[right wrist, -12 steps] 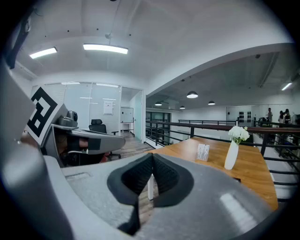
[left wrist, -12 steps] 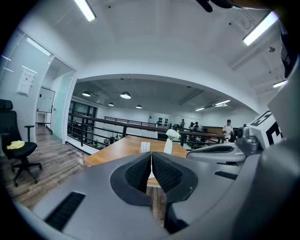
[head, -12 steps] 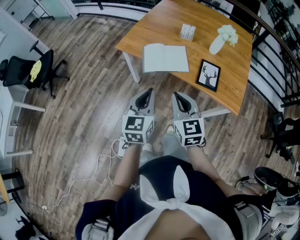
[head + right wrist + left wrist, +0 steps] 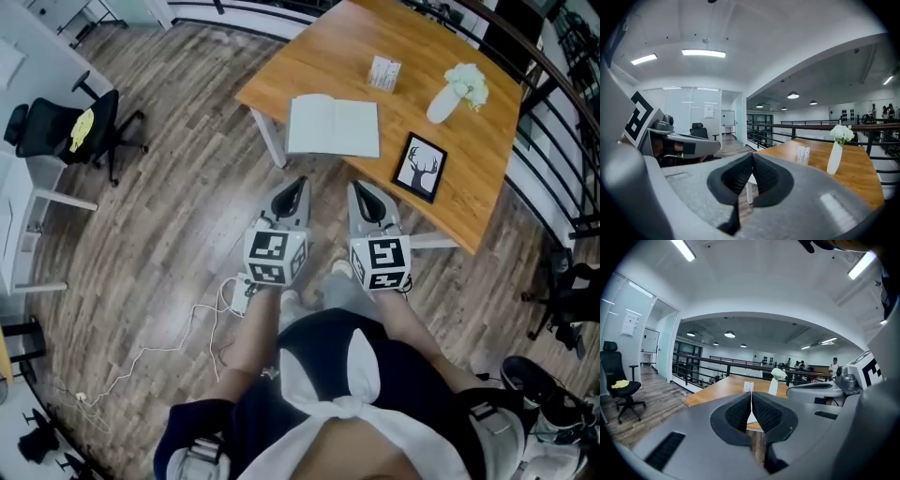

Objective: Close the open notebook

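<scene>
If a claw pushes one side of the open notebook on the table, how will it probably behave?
The notebook lies open and flat, so its pages are probably thin and floppy; a lifted half may bend. It looks light and the wooden table smooth, so a sideways push would likely slide it.

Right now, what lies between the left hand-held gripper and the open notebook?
Only wood floor and the table's near edge, seen in the head view.

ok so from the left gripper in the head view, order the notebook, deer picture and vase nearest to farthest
1. open notebook, straight ahead
2. deer picture, off to the right
3. white vase, far right, behind the picture
</scene>
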`<state>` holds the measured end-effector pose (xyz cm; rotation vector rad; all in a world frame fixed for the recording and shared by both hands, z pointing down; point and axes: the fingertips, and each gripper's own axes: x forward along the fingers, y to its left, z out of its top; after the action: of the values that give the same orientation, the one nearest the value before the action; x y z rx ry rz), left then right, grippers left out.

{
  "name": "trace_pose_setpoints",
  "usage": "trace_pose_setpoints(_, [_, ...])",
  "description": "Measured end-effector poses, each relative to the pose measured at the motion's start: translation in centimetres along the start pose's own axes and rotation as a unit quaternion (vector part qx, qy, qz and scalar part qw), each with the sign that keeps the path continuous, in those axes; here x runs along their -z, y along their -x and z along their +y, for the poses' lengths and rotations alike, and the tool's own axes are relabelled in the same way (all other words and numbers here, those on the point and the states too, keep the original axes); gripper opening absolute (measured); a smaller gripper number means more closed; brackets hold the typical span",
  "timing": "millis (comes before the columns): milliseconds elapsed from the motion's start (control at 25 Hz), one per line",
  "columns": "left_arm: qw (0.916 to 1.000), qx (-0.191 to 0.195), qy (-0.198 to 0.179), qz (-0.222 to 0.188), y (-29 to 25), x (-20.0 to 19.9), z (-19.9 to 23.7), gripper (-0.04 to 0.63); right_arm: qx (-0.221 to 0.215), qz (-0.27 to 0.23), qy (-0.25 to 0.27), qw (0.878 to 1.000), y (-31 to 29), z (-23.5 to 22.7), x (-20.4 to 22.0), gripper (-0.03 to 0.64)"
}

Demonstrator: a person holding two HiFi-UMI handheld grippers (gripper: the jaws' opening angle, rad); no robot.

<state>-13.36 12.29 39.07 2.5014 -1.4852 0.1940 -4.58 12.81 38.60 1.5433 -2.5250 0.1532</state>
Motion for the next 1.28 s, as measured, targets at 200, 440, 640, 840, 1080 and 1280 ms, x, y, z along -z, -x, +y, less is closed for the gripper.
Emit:
trace_pose_setpoints(200, [0.9997, -0.020, 0.013, 0.005, -2.3, 0.5, -0.3, 0.021, -0.029, 0.007, 0.004, 1.000, -1.0, -1.9, 0.4, -0.002])
trace_pose_setpoints(440, [0.9980, -0.047, 0.043, -0.004, -4.3, 0.5, -0.7, 0.021, -0.061, 0.004, 0.018, 0.998, -1.4, -3.9, 0.2, -0.002])
trace_pose_setpoints(640, [0.9948, -0.065, 0.078, 0.001, -5.5, 1.5, -0.9, 0.021, -0.079, 0.010, 0.019, 0.997, -1.2, -5.7, 0.9, -0.002])
trace_pose_setpoints(840, [0.9921, -0.078, 0.098, 0.002, -5.8, 1.9, -0.7, 0.021, -0.090, 0.014, 0.014, 0.996, -1.6, -6.5, 1.4, -0.002])
trace_pose_setpoints(1080, [0.9921, -0.087, 0.090, 0.014, -6.4, 2.1, -0.3, 0.021, -0.092, 0.016, 0.021, 0.995, -1.7, -7.2, 1.6, -0.002])
trace_pose_setpoints(1280, [0.9911, -0.091, 0.094, 0.019, -6.6, 2.4, 0.2, 0.023, -0.088, 0.010, 0.040, 0.995, -1.7, -7.3, 1.1, -0.002])
